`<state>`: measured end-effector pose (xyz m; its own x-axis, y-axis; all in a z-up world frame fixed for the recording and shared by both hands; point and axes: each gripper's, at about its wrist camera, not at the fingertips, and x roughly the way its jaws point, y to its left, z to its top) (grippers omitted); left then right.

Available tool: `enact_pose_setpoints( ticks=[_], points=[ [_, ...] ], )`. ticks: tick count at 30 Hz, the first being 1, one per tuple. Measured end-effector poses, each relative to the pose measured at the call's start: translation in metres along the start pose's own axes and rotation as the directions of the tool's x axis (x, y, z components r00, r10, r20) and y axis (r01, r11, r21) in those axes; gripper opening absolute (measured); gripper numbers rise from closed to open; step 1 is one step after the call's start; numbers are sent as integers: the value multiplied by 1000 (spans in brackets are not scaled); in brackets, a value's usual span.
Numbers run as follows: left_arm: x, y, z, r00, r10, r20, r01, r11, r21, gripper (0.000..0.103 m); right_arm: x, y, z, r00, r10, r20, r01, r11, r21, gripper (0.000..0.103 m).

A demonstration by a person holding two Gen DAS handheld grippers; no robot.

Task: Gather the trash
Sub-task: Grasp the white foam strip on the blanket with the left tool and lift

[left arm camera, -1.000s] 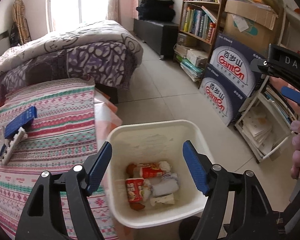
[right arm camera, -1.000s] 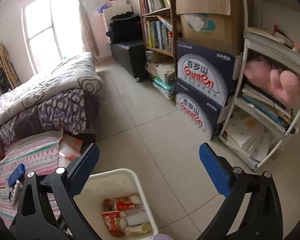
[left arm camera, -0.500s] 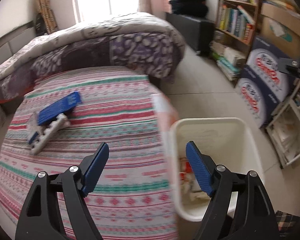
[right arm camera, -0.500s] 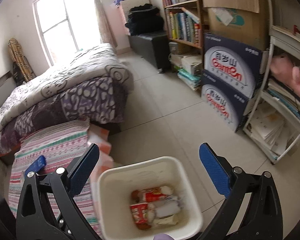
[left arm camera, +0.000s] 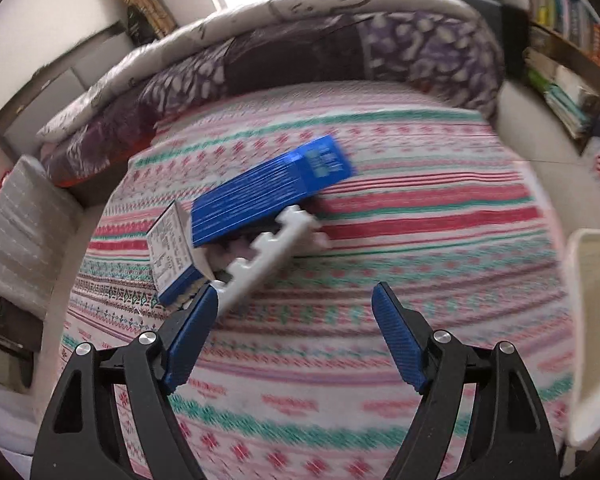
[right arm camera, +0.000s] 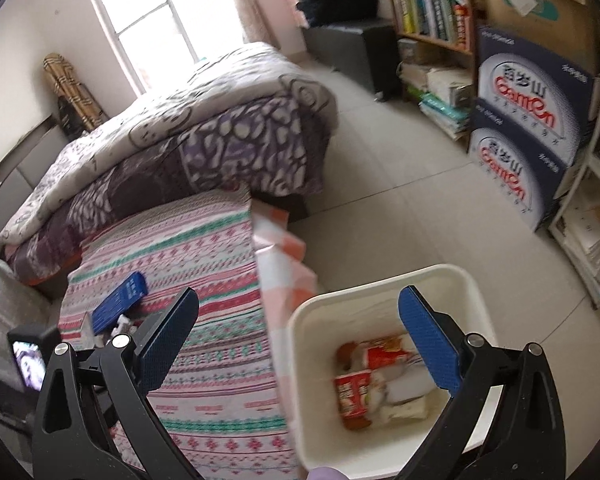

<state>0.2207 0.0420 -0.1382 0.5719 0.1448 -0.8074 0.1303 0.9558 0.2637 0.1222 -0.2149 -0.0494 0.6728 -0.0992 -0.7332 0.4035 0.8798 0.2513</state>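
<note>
A torn blue carton (left arm camera: 260, 204) lies on the striped bedspread (left arm camera: 400, 240) with a white plastic insert (left arm camera: 268, 256) sticking out under it. My left gripper (left arm camera: 294, 334) is open and empty, just short of the carton, its left finger near the insert's end. The carton also shows in the right wrist view (right arm camera: 118, 302). My right gripper (right arm camera: 300, 340) is open and empty above the white bin (right arm camera: 328, 304), which holds red and white snack wrappers (right arm camera: 380, 380).
A folded purple and white quilt (left arm camera: 300, 40) lies at the far end of the bed. The bin's rim (left arm camera: 592, 320) is at the bed's right. Bookshelves (right arm camera: 428, 4) and blue boxes (right arm camera: 528, 120) line the right wall across tiled floor (right arm camera: 400, 200).
My left gripper has swung left from over the bin to the bed and closed in on the blue carton. My right gripper has turned left and down toward the bin.
</note>
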Motion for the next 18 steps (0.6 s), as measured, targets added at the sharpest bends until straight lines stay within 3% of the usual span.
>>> enact_pose_setpoints(
  ticks=[5, 8, 11, 12, 13, 15, 18],
  points=[
    [32, 2, 4, 1000, 26, 11, -27, 994, 107, 77, 17, 14, -3, 998, 31, -56, -30, 1000, 7, 96],
    [49, 3, 4, 999, 33, 0, -33, 992, 122, 75, 22, 19, -5, 996, 40, -76, -39, 999, 5, 96],
    [61, 7, 2, 1000, 20, -15, -18, 994, 111, 64, 22, 21, -6, 996, 39, -78, -39, 999, -1, 96],
    [62, 10, 1, 1000, 1, -7, 0, 996, 93, 55, 21, 20, -6, 996, 39, -79, -40, 999, -2, 96],
    [63, 12, 0, 1000, -9, -14, 10, 997, 79, 36, 21, 20, -7, 996, 40, -80, -40, 999, -2, 96],
    [63, 23, -2, 998, -34, -50, 35, 999, 16, 28, 20, 20, -7, 996, 40, -80, -40, 999, -1, 96],
    [53, 44, -5, 991, -113, -66, 106, 989, -101, 25, 20, 20, -8, 996, 39, -77, -40, 999, -4, 96]
  ],
)
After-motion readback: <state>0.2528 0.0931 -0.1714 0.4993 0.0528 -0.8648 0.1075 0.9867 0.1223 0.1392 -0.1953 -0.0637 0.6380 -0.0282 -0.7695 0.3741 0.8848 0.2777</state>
